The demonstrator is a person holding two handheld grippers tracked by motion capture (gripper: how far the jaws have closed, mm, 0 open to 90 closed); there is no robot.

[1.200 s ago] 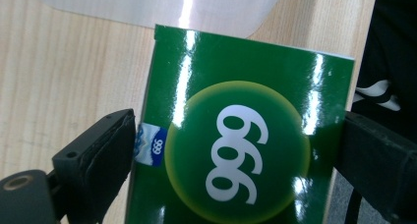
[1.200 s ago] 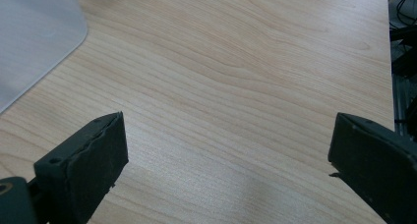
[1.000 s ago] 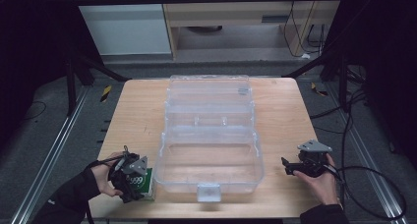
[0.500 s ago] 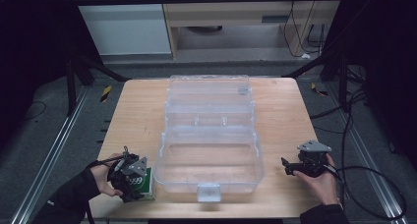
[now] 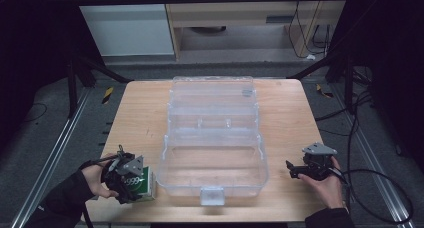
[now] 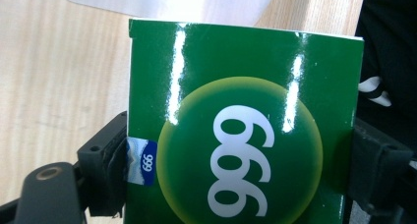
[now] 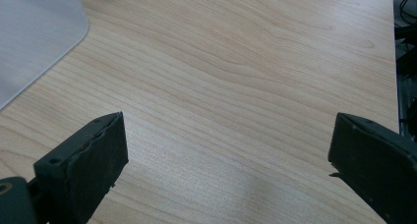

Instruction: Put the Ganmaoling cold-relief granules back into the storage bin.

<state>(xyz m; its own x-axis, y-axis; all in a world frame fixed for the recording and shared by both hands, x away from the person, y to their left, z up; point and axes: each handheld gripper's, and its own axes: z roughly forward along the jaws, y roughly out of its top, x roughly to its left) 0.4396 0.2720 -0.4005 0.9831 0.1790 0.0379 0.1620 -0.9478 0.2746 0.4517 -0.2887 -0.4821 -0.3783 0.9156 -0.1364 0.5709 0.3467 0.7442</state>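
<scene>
A green box (image 6: pixel 241 135) printed with a white "999" in a yellow-green circle lies at the table's front left, next to the clear case. My left gripper (image 5: pixel 131 180) is shut on this green box (image 5: pixel 141 183), one jaw against each side. A clear plastic case (image 5: pixel 212 138) stands open in the middle of the wooden table (image 5: pixel 285 113), lid tipped back, bottom half bare. At the front right my right gripper (image 5: pixel 294 170) stands open over bare wood, its jaws wide apart with nothing between them. A corner of the clear case (image 7: pixel 34 32) shows at the upper left of the right gripper view.
The table's front edge runs just below both hands. Cables (image 5: pixel 370 188) trail on the floor to the right of the table. Metal frame rails (image 5: pixel 55 153) run along both sides. A cabinet (image 5: pixel 250 13) stands behind the table.
The left gripper with the green box has shifted slightly; the right gripper has stayed in place.
</scene>
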